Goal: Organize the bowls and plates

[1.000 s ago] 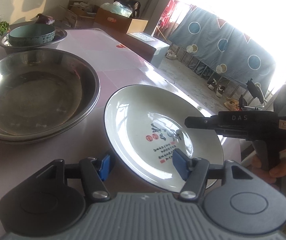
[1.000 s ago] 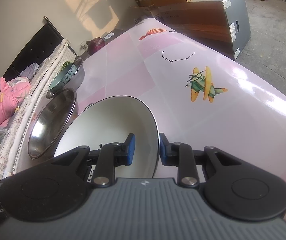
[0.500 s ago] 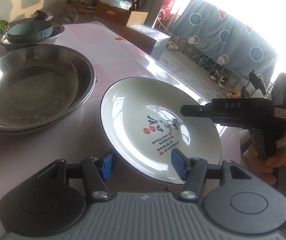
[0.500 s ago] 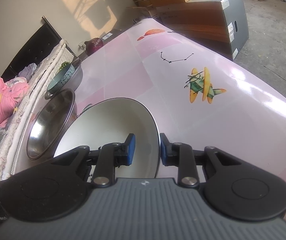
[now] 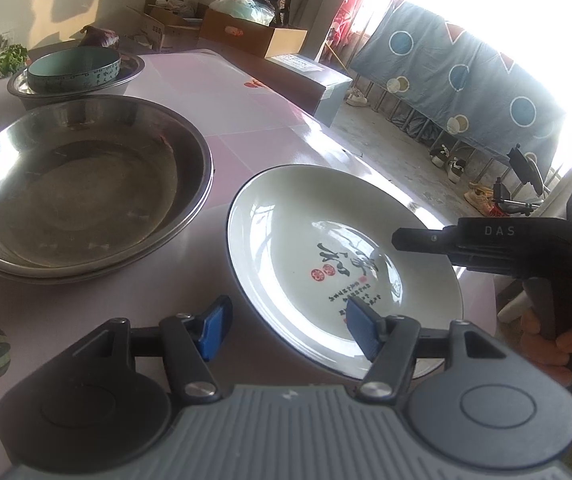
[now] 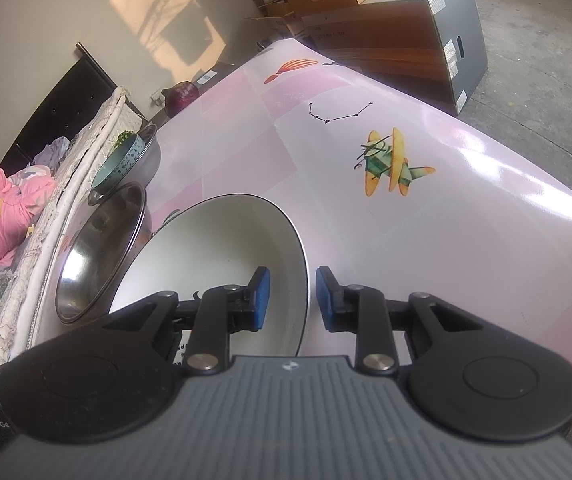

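Holding the white plate (image 5: pixel 338 256) by its rim, the right gripper (image 6: pixel 292 296) has its fingers closed on the edge, one blue pad inside the dish and one outside; the plate looks tilted, its gripped side raised above the pink desk (image 6: pixel 446 240), just beside the large steel basin (image 5: pixel 82 184). The left gripper (image 5: pixel 286 332) hangs at the plate's near edge with its fingers apart, having just been opening; the rim sits between them, untouched. To do this step well, I judge that the left should close on the near rim before any lift, so the glazed plate cannot swivel; farther back a teal bowl (image 5: pixel 74 70) sits nested in a small steel bowl (image 5: pixel 130 74).
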The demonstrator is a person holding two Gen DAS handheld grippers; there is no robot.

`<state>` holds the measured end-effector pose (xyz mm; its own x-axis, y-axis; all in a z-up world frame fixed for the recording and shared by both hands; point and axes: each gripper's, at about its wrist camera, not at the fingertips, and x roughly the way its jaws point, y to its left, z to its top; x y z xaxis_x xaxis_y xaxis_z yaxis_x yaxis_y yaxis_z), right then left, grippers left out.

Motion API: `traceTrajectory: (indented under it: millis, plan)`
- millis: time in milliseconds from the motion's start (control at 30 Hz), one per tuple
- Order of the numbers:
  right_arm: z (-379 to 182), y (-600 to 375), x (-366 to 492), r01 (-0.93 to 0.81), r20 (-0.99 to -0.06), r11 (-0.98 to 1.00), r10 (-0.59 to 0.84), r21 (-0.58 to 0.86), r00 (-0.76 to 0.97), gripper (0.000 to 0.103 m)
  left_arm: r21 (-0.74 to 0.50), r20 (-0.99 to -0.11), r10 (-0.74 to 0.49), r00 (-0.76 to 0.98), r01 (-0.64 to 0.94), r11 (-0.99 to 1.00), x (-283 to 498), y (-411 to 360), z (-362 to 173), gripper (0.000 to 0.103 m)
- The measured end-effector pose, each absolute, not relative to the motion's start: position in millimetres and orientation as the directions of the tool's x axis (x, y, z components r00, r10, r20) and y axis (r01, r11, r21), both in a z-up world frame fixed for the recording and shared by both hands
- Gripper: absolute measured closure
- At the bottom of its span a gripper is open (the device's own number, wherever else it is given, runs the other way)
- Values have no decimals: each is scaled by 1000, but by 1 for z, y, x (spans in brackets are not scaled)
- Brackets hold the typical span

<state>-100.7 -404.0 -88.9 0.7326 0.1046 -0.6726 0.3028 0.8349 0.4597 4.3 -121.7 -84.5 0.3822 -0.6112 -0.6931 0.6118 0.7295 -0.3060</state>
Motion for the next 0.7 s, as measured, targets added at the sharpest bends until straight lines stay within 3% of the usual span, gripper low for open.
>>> traceTrajectory:
  millis: [300, 400, 700]
  plan:
    - [-90, -398, -100, 293, -675, 845, 103, 446, 730, 77, -249, -697, -579, 424, 614, 749, 9, -131, -84, 41]
    - [-89, -397, -101, 290, -674, 849, 101, 442, 732, 77, -260, -696, -588, 412, 619, 741, 9, -133, -84, 47]
    - [-88, -390, -97, 263, -663, 859, 111, 438, 740, 72, -251, -714, -562, 417, 597, 762, 0, -127, -81, 46]
